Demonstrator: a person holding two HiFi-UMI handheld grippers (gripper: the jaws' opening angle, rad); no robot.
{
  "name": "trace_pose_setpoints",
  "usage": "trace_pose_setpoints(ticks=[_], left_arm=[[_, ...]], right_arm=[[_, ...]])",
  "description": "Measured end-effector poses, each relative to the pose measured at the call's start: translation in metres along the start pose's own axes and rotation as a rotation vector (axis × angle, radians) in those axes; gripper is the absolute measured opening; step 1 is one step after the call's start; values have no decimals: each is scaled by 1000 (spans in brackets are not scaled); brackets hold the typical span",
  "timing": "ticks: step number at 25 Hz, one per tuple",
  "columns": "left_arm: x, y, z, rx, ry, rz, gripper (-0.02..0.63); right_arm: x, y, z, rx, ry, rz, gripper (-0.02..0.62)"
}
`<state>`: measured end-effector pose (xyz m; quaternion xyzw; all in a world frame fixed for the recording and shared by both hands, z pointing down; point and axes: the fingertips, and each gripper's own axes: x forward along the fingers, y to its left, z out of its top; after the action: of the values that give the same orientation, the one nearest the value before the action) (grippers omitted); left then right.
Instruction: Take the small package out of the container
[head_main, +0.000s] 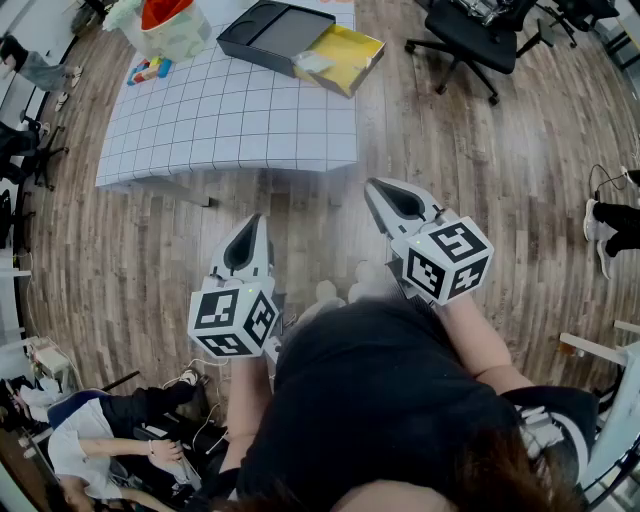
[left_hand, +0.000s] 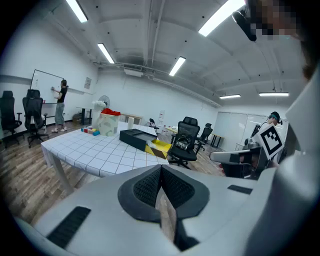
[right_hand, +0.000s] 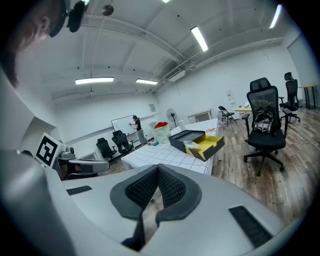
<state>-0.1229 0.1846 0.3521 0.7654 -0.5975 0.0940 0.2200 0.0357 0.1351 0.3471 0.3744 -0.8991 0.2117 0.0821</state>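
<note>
A black container (head_main: 272, 32) with a yellow open part (head_main: 350, 55) lies at the far right of the grid-patterned table (head_main: 220, 120). A small pale package (head_main: 313, 62) rests in the yellow part. Both grippers hang over the wooden floor, well short of the table. My left gripper (head_main: 255, 222) is shut with nothing in it, and so is my right gripper (head_main: 375, 190). In the left gripper view the pads meet (left_hand: 161, 167), with the container (left_hand: 137, 138) far off. The right gripper view shows its closed jaws (right_hand: 158, 167), the container (right_hand: 192, 138) and the package (right_hand: 192, 145).
A white bag with red contents (head_main: 170, 25) and coloured blocks (head_main: 150, 70) sit at the table's far left. A black office chair (head_main: 470, 35) stands right of the table. A person (left_hand: 62, 102) stands at a whiteboard. Another person (head_main: 110, 440) sits low at left.
</note>
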Motion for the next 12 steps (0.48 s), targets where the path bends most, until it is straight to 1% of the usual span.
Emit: trace_pose_setpoints(ticks=[6,12], left_arm=[[12,-10,0,24,10,-9,26],[26,-23,7,26,-5,-24,26]], right_arm=[[-1,-13,1,4,-6,-10,14],[-4,-29,0,28,-4,-14,14]])
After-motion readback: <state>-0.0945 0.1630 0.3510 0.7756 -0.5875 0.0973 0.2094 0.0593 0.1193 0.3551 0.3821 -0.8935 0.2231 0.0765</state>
